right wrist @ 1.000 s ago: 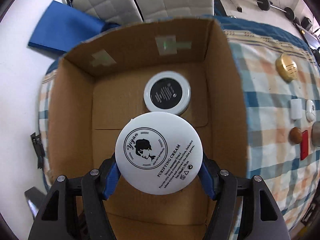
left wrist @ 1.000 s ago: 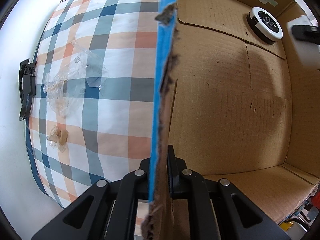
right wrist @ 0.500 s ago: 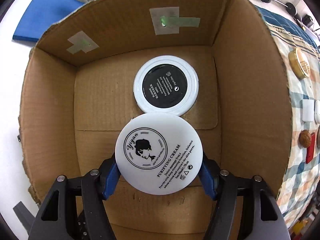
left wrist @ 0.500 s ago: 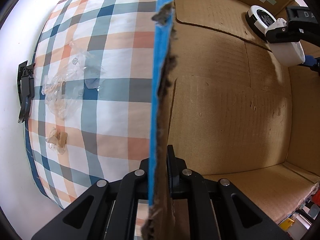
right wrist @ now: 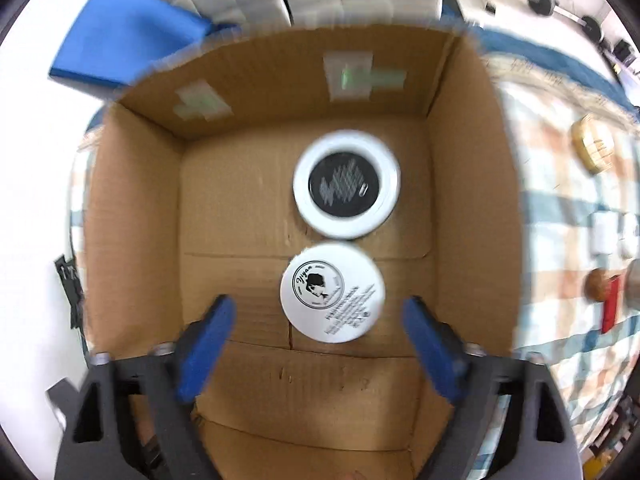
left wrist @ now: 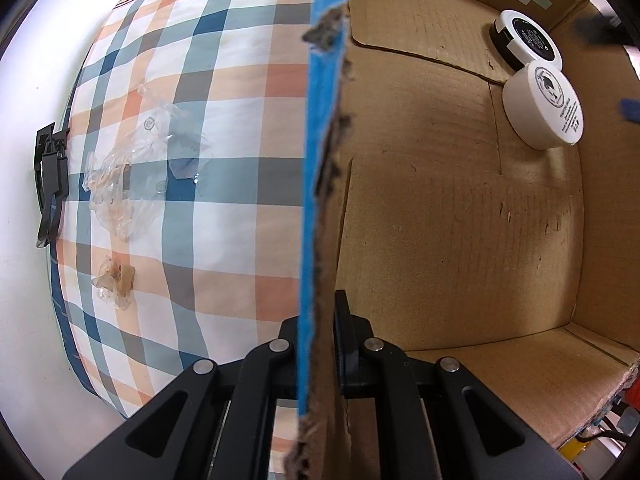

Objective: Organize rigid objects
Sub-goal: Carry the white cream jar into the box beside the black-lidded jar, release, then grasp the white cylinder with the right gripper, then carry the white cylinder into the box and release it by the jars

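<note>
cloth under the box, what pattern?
Plaid cloth: white, orange, teal and grey-blue checks. Clearest in the left wrist view.

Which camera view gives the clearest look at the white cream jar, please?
The left wrist view: the white cream jar is sharp, showing side and lid. The right wrist view shows it top-down and larger, but blurred.

- Left gripper (left wrist: 318,344): points straight down; black jaws closed tight on the box wall (left wrist: 320,200), one finger on each face of it.
- Right gripper (right wrist: 320,320): points steeply down into the box; its jaws have just been opening and stand wide. Blue pads (right wrist: 212,332) are clear of the white jar (right wrist: 333,292), which sits between them, touching neither. Frame is motion-blurred.
</note>
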{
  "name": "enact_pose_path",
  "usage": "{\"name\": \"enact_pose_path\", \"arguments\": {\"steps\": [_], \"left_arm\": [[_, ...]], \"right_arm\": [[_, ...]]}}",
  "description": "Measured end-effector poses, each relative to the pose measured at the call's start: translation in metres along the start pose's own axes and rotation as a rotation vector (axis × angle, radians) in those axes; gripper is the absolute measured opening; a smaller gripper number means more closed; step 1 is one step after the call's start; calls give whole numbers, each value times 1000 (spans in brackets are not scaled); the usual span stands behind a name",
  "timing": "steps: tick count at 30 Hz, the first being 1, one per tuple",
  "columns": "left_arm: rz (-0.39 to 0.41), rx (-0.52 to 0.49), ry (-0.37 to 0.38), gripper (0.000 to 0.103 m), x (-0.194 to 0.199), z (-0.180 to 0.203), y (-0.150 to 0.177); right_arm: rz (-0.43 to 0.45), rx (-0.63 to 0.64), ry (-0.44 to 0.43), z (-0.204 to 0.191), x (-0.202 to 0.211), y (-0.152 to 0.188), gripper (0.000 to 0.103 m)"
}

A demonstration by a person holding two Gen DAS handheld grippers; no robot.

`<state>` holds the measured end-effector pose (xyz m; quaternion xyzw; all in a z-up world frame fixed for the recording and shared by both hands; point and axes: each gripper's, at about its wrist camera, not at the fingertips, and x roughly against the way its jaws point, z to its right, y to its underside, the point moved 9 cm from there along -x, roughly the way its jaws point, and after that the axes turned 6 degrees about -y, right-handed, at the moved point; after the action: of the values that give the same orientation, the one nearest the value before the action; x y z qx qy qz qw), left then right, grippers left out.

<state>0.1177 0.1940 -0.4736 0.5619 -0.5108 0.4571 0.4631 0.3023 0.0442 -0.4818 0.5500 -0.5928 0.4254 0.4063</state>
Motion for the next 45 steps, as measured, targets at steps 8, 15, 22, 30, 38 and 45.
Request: {"name": "enact_pose_path", "arguments": {"steps": [8,15,22,30,38,45], "left_arm": [[3,7,-3,5,-1,2,1],[2,20,0,5,-2,-1,1],[-2,27,-4,5,-1,-2,1],[-5,37,-10,6,-3,-1,0],[-6,37,-13,6,-2,-1,0],[-9,46,-10,6,-3,-1,0]], "right_arm": [[254,-89,-64,42,119,-21,103],[390,-303,69,171,174,-22,103],[262,-537,107,315,120,1,102],[212,-503,94,341,61,-11,66],[161,-431,158,325,32,-23,36],[248,-320,48,222,84,-17,34]]}}
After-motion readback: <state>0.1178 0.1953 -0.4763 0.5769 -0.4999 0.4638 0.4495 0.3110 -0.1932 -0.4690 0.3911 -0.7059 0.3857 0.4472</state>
